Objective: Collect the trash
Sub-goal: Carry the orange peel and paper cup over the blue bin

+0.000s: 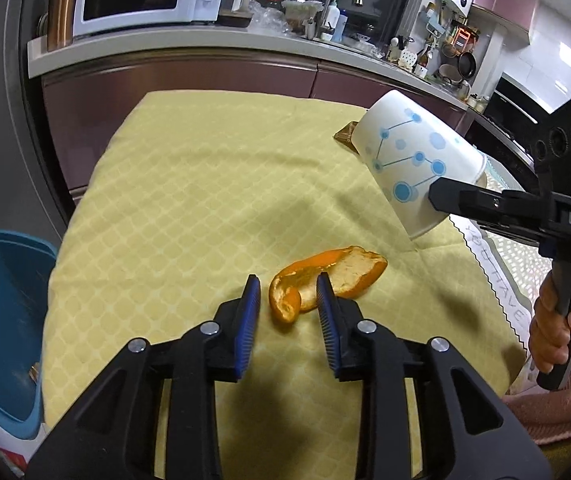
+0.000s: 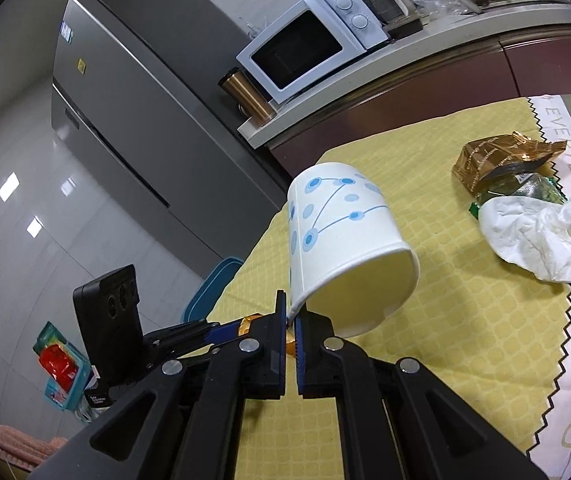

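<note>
Two grippers working over the yellow cloth (image 1: 189, 184); right gripper (image 2: 292, 322) is clamping the rim of the paper cup (image 2: 341, 236), one finger outside the wall and one inside the mouth, jaws nearly closed on it; cup is hanging tilted off the cloth, base pointing up and away, mouth facing the right wrist camera; in the left wrist view the same cup (image 1: 413, 160) is sitting high on the right, pinched by a black finger; left gripper (image 1: 288, 292) is spread wide, holding nothing, its blue pads (image 1: 250, 312) flanking the near end of the orange peel (image 1: 325, 276); peel is lying flat on the cloth, right pad overlapping it in view, contact unclear; gold wrapper (image 2: 497, 156) and crumpled white tissue (image 2: 545, 236) are lying together on the far right of the cloth, well apart from the cup; blue bin (image 1: 1, 320) is standing on the floor just beside the table's left edge.
</note>
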